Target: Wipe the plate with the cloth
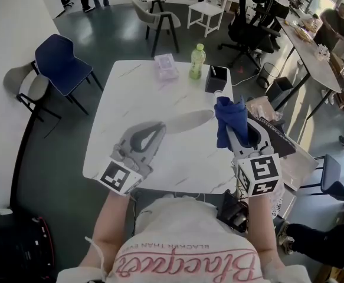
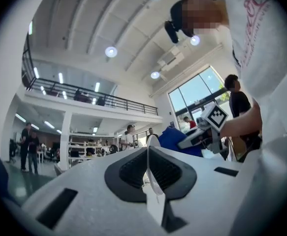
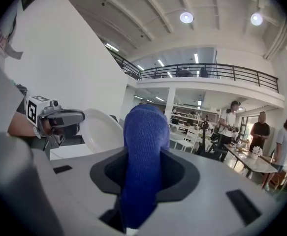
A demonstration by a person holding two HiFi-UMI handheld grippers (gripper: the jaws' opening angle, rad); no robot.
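In the head view the left tool [image 1: 159, 130] was clamped on the rim of the white plate [image 1: 188, 121], which was held off the desk [image 1: 130, 93] and reached toward two o'clock from that tool. The right tool [image 1: 238, 135], at three o'clock of the plate, was shut on the blue cloth [image 1: 231, 118]; the cloth bunched up above its jaws, just beside the plate's far end. At twelve o'clock on the desk stood a green bottle [image 1: 197, 61], with a pink box [image 1: 166, 67] at its nine o'clock and a black box [image 1: 216, 79] at its four o'clock. A blue chair [image 1: 61, 63] stood off the desk at ten o'clock.

In the left gripper view the jaws were pressed together on the plate, seen edge-on as a thin white line between them. The right tool with its cloth showed at two o'clock.

In the right gripper view the cloth filled the gap between the jaws and stood up out of them. The plate and the left tool showed at nine o'clock
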